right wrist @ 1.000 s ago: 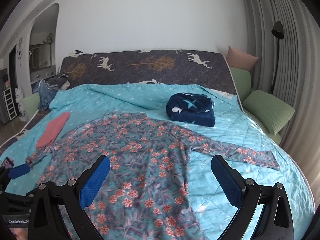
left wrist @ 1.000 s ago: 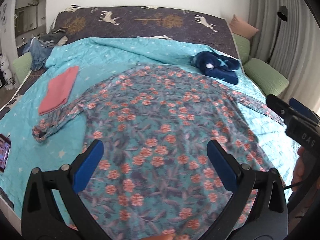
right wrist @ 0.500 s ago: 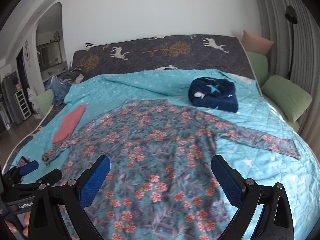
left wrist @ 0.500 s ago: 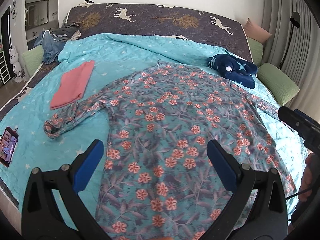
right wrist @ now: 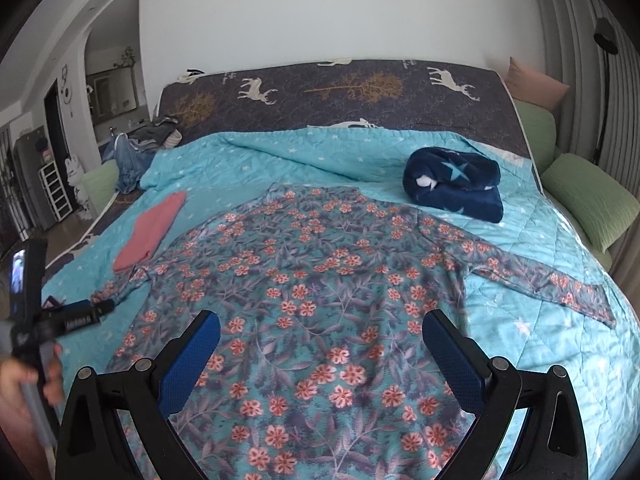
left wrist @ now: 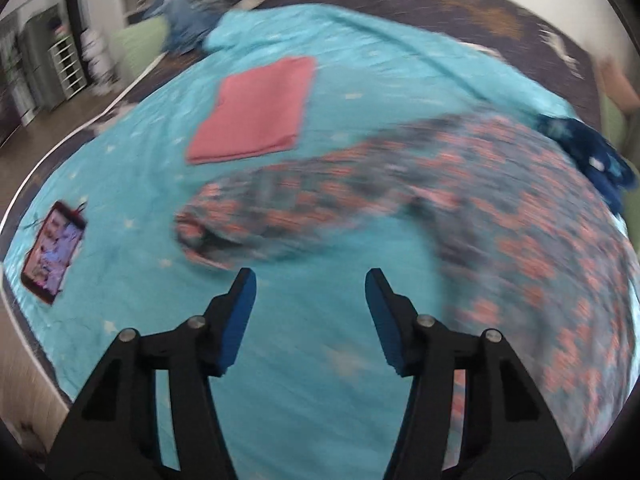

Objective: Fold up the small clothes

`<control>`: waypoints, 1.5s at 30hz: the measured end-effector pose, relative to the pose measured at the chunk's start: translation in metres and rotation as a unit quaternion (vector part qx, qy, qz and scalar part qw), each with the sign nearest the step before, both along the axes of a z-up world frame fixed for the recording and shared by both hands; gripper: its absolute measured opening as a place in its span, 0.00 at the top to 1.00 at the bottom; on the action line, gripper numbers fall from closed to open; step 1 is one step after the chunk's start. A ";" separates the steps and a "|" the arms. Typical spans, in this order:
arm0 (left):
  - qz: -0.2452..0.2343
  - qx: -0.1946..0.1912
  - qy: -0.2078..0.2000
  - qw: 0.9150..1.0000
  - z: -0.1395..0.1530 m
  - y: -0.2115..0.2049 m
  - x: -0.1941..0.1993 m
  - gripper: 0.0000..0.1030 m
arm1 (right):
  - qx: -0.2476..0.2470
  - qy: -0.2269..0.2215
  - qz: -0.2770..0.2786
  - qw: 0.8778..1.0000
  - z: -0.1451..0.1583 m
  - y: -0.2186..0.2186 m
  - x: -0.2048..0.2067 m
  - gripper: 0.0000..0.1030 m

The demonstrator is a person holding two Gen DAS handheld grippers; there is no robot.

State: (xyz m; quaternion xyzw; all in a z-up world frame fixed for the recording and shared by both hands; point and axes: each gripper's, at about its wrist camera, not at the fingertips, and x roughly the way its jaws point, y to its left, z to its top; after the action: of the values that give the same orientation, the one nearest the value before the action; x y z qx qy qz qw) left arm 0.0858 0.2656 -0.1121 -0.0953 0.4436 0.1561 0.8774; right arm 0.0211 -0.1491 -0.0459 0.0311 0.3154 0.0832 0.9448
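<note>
The floral shirt [right wrist: 320, 280] lies flat on the quilt [right wrist: 540, 360]; the left gripper [left wrist: 310, 292], jaws closing on nothing, nears the sleeve cuff [left wrist: 200, 236] by the quilt's left edge. Next it must pinch that cuff; the right gripper [right wrist: 320, 360] hovers wide and empty.

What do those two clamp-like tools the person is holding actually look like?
Both look alike. The left gripper and right gripper each have two black angular plastic arms with silver bolt heads, tipped by flat blue textured pads. In the right camera's view, the left tool carries small white lettering, too blurred to read, and a lit screen. No sleeve shows clearly.
</note>
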 end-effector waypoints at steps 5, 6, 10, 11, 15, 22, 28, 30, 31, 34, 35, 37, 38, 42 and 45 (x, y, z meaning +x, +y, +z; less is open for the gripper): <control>-0.009 -0.058 0.033 0.998 -0.018 0.043 0.041 0.44 | 0.021 0.025 -0.017 0.999 -0.008 -0.010 0.009 0.00; -0.021 -0.081 0.038 0.996 -0.022 0.046 0.048 0.44 | 0.031 0.033 -0.020 0.999 -0.010 -0.012 0.012 0.00; -0.032 -0.109 0.065 0.991 -0.038 0.044 0.066 0.44 | 0.039 0.040 -0.023 0.998 -0.012 -0.015 0.013 0.00; -0.033 -0.106 0.071 0.991 -0.041 0.042 0.070 0.44 | 0.036 0.038 -0.024 0.998 -0.011 -0.015 0.012 0.00; -0.015 -0.121 0.087 0.989 -0.052 0.049 0.081 0.68 | 0.029 0.034 -0.027 0.999 -0.010 -0.015 0.013 0.00; 0.048 -0.144 0.069 0.986 -0.023 0.057 0.073 0.93 | 0.025 0.027 -0.021 0.999 -0.010 -0.017 0.019 0.00; -0.077 -0.148 -0.025 0.986 0.069 -0.045 0.092 0.93 | 0.044 0.016 -0.018 0.999 -0.003 -0.016 0.036 0.00; -0.134 -0.155 -0.042 0.978 0.092 -0.090 0.104 0.93 | 0.053 -0.003 -0.017 0.998 0.006 -0.019 0.036 0.00; -0.163 -0.155 -0.049 0.973 0.101 -0.116 0.109 0.93 | 0.054 -0.011 -0.018 0.998 0.009 -0.021 0.034 0.00; -0.230 -0.141 -0.049 0.962 0.109 -0.188 0.122 0.92 | 0.049 -0.025 -0.028 0.998 0.012 -0.030 0.030 0.00; -0.243 -0.138 -0.043 0.959 0.104 -0.204 0.125 0.92 | 0.047 -0.026 -0.034 0.998 0.012 -0.036 0.028 0.00; -0.267 -0.144 -0.021 0.953 0.092 -0.231 0.133 0.92 | 0.047 -0.020 -0.052 0.997 0.007 -0.050 0.025 0.00; -0.280 -0.153 -0.006 0.948 0.082 -0.246 0.135 0.91 | 0.050 -0.015 -0.061 0.997 0.004 -0.058 0.024 0.00; -0.318 -0.164 0.032 0.933 0.062 -0.260 0.125 0.74 | 0.082 0.016 -0.086 0.993 -0.007 -0.089 0.024 0.00; -0.328 -0.113 0.002 0.938 0.077 -0.249 0.094 0.50 | 0.105 0.034 -0.079 0.991 -0.011 -0.103 0.028 0.00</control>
State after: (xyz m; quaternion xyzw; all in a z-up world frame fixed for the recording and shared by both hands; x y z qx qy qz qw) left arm 0.1794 0.0163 -0.0348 -0.0422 0.4662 -0.1915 0.8627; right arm 0.0490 -0.2518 -0.0565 0.1575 0.3333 0.0401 0.9287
